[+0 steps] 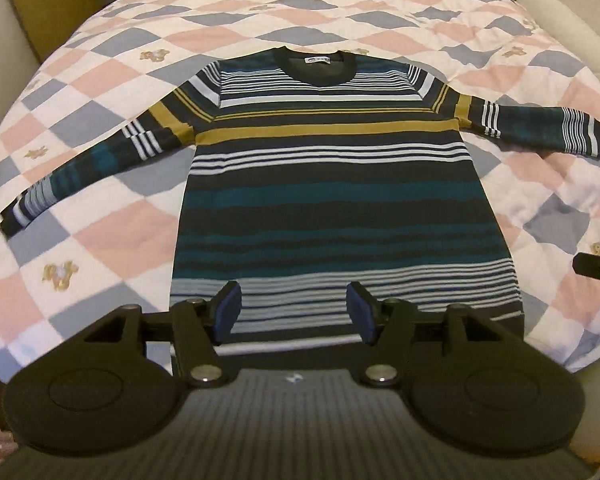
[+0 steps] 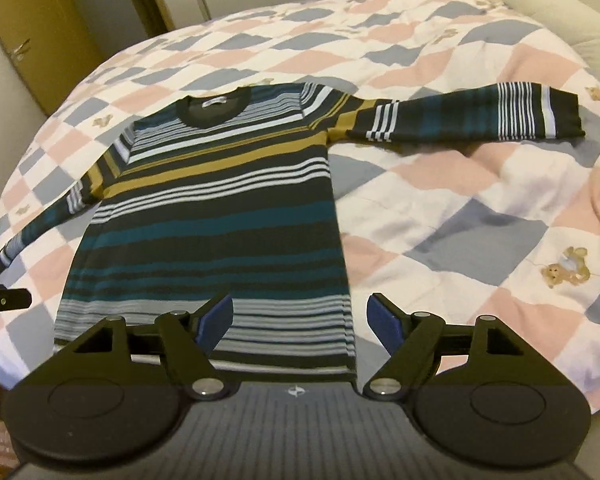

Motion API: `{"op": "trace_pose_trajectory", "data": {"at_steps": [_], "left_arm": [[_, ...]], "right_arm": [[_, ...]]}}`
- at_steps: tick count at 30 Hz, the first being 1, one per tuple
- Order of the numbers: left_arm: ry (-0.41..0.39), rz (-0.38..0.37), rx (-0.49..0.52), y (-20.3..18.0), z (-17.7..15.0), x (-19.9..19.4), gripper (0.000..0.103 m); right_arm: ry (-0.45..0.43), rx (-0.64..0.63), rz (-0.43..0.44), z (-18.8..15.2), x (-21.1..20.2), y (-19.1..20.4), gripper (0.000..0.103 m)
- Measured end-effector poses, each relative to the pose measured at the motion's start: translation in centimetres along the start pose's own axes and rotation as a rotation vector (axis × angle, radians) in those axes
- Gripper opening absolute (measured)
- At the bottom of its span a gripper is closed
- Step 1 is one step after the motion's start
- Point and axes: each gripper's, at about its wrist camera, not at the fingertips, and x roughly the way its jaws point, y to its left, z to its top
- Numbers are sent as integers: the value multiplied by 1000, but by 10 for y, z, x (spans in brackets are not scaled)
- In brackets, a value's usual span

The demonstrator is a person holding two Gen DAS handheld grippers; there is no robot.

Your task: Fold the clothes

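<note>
The left claw [image 1: 294, 312] hangs over the hem of the striped sweater [image 1: 332, 200], its two blue-padded fingers [image 1: 229, 312] spread wide with nothing between them; the right claw [image 2: 300, 322] hangs over the sweater's hem corner on the right-sleeve side, fingers [image 2: 386, 326] likewise parted and empty; each claw's dark tip shows at the edge of the other's view, the right claw's beyond the sweater's right side and the left claw's beyond its left side; both point toward the collar.
</note>
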Motion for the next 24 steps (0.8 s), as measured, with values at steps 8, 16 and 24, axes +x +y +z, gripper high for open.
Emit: {"op": "trace_pose_trajectory", "data": {"at_steps": [8, 16, 24], "left_arm": [[-30, 38, -25, -16, -26, -35, 58], [-49, 43, -40, -22, -43, -59, 60], [-69, 42, -24, -29, -45, -77, 63]], "right_arm": [[-22, -62, 57, -18, -29, 2, 80], [-23, -93, 80, -26, -45, 3, 82], [-26, -94, 82, -28, -59, -3, 83]]}}
